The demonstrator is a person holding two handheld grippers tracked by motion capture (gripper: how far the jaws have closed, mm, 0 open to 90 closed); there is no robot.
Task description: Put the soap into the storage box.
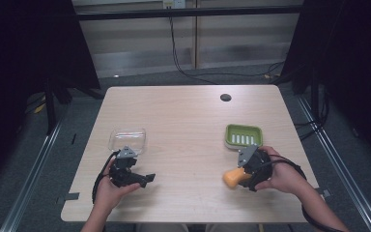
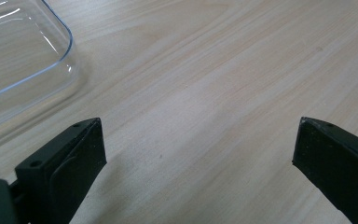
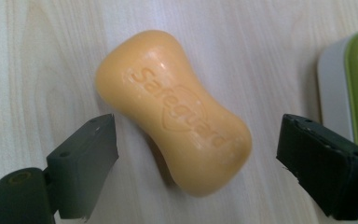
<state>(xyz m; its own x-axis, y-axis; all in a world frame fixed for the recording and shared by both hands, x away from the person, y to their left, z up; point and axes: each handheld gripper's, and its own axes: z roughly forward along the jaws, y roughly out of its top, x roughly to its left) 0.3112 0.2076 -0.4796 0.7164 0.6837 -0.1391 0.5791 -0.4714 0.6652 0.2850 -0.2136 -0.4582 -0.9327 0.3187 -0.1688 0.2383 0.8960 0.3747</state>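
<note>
The person's 2 forearms enter from the near edge. The left hand [image 1: 110, 189] holds the left hand-held gripper [image 1: 142, 180] at the near left, its jaws pointing right and spread wide apart with nothing between them. The right hand [image 1: 285, 175] holds the right hand-held gripper [image 1: 234, 178] at the near right, pointing left, its jaws also spread wide, not pressing on anything.

Clear plastic container [image 1: 127, 139] sits left on the wooden tabletop [image 1: 188, 130], green slotted soap dish [image 1: 243, 136] right. Orange waisted soap bar [image 1: 233, 177] lies just before the dish, apart from it.
</note>
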